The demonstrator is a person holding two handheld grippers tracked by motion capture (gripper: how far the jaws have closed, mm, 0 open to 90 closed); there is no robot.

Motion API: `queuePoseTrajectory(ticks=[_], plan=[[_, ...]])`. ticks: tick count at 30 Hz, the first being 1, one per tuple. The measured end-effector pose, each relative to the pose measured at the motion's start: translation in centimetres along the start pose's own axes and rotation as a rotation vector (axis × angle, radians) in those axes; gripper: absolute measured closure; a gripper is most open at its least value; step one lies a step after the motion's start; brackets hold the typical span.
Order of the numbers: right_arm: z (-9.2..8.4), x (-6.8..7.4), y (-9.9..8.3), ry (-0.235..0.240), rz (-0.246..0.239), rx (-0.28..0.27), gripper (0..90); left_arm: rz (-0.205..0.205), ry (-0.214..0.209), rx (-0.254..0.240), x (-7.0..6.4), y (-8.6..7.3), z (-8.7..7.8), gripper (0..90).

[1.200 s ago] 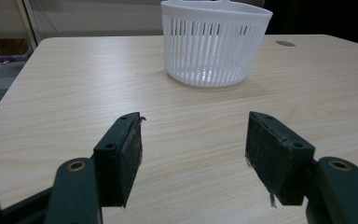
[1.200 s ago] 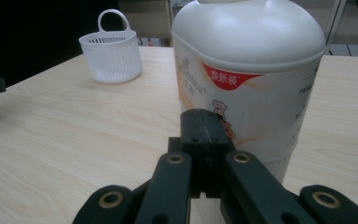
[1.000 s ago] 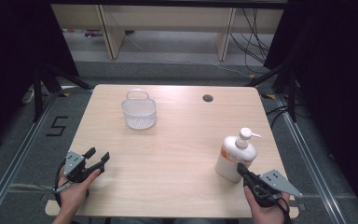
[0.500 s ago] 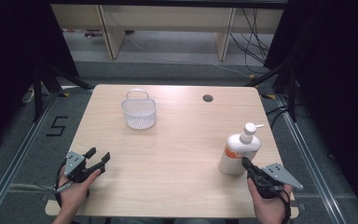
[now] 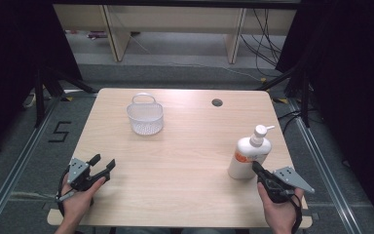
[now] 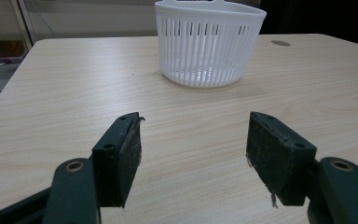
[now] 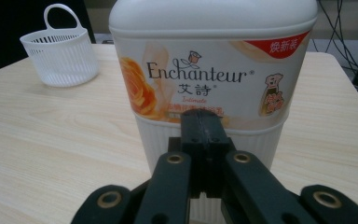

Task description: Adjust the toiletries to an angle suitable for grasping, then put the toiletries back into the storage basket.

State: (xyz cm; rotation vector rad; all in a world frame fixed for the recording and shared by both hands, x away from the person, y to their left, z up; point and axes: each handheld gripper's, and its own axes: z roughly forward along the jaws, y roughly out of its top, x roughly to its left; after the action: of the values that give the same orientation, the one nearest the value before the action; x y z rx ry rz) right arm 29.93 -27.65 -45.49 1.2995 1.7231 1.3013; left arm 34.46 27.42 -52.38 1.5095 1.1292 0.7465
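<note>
Bare light-wood tabletop (image 5: 185, 161) stretches between the hands, with the white slotted plastic basket (image 5: 145, 117) standing empty at far left. White pump bottle of lotion (image 5: 249, 157) stands upright near the right edge, the right gripper (image 5: 257, 168) with its jaws pressed together at its base. Left gripper (image 5: 102, 165) rests near the left front corner, jaws spread on nothing.

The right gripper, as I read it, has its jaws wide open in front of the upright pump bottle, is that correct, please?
Not quite: the right gripper has its jaws shut together, as the right gripper view shows. The rest holds: it sits in front of the upright pump bottle.
</note>
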Motion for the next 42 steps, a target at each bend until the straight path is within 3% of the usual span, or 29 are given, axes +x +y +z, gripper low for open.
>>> queuePoseTrajectory(ticks=[2,5,8,10,11,14,18,19,20,21,22,24,25,26,27,28,29,30,34,35,36,39,42], plan=[[-0.2,0.1,-0.2,0.015,0.029,-0.013,85.2,0.002,0.006,0.008,-0.2,0.2,-0.2,34.7],[-0.9,-0.2,-0.9,0.003,0.037,-0.038,76.3,0.011,-0.006,-0.002,-0.7,0.6,-0.3,34.7],[-1.9,-1.0,-1.9,-0.012,0.084,-0.074,67.5,0.024,-0.041,-0.017,-1.4,1.0,-0.1,34.8],[-2.5,-2.0,-2.4,-0.066,0.089,-0.079,62.7,0.035,-0.057,-0.002,-2.1,1.3,0.0,34.9],[-2.7,-2.2,-2.5,-0.081,0.121,-0.065,61.0,0.036,-0.08,-0.01,-2.6,1.5,0.3,35.0],[-2.5,-3.7,-2.9,-0.138,0.124,-0.075,56.1,0.052,-0.122,0.002,-4.1,2.0,0.6,35.0],[-1.9,-4.4,-3.3,-0.167,0.12,-0.059,54.5,0.089,-0.191,0.009,-6.3,2.8,1.1,34.9],[-1.7,-4.4,-3.4,-0.15,0.123,-0.06,54.5,0.111,-0.222,0.013,-7.0,3.1,1.5,34.8],[-1.5,-4.4,-3.6,-0.141,0.127,-0.044,54.5,0.114,-0.227,0.021,-7.4,3.2,1.6,34.8],[-1.5,-4.2,-3.7,-0.153,0.132,-0.042,54.5,0.133,-0.257,0.005,-7.6,3.3,2.0,34.8],[-1.4,-4.3,-3.8,-0.149,0.109,-0.037,54.4,0.126,-0.258,0.019,-8.0,3.5,2.0,34.8],[-1.1,-4.0,-3.9,-0.144,0.12,-0.04,54.0,0.144,-0.272,0.009,-8.7,4.0,2.4,34.8],[-0.9,-4.0,-4.0,-0.142,0.117,-0.038,53.7,0.133,-0.28,0.005,-9.3,4.3,2.6,34.8],[-0.8,-4.1,-4.0,-0.144,0.102,-0.041,53.0,0.151,-0.281,0.008,-9.6,4.7,2.7,34.7],[-0.8,-4.0,-4.0,-0.144,0.109,-0.013,52.4,0.148,-0.294,0.001,-10.3,5.1,2.9,34.6],[-0.6,-4.2,-3.9,-0.162,0.092,-0.004,52.0,0.15,-0.303,-0.001,-10.8,5.3,3.1,34.6],[-0.4,-4.3,-4.0,-0.145,0.108,-0.014,51.5,0.144,-0.323,-0.005,-11.4,5.6,3.3,34.5],[-0.3,-4.4,-4.0,-0.16,0.11,-0.002,49.9,0.142,-0.336,0.005,-12.1,5.9,3.5,34.3],[0.3,-4.6,-4.1,-0.191,0.113,-0.011,43.5,0.159,-0.404,0.016,-14.7,6.7,4.7,34.3],[0.4,-4.6,-4.1,-0.195,0.105,-0.019,43.0,0.159,-0.404,0.016,-14.7,6.7,4.7,34.3],[0.5,-4.5,-4.2,-0.2,0.096,-0.023,42.5,0.169,-0.437,0.01,-16.2,7.3,5.2,34.3],[0.7,-4.4,-4.3,-0.191,0.097,-0.032,42.0,0.176,-0.46,-0.014,-18.0,8.2,5.8,34.4],[0.8,-4.4,-4.4,-0.215,0.083,-0.057,41.9,0.188,-0.486,-0.037,-20.1,9.2,6.4,34.4]])
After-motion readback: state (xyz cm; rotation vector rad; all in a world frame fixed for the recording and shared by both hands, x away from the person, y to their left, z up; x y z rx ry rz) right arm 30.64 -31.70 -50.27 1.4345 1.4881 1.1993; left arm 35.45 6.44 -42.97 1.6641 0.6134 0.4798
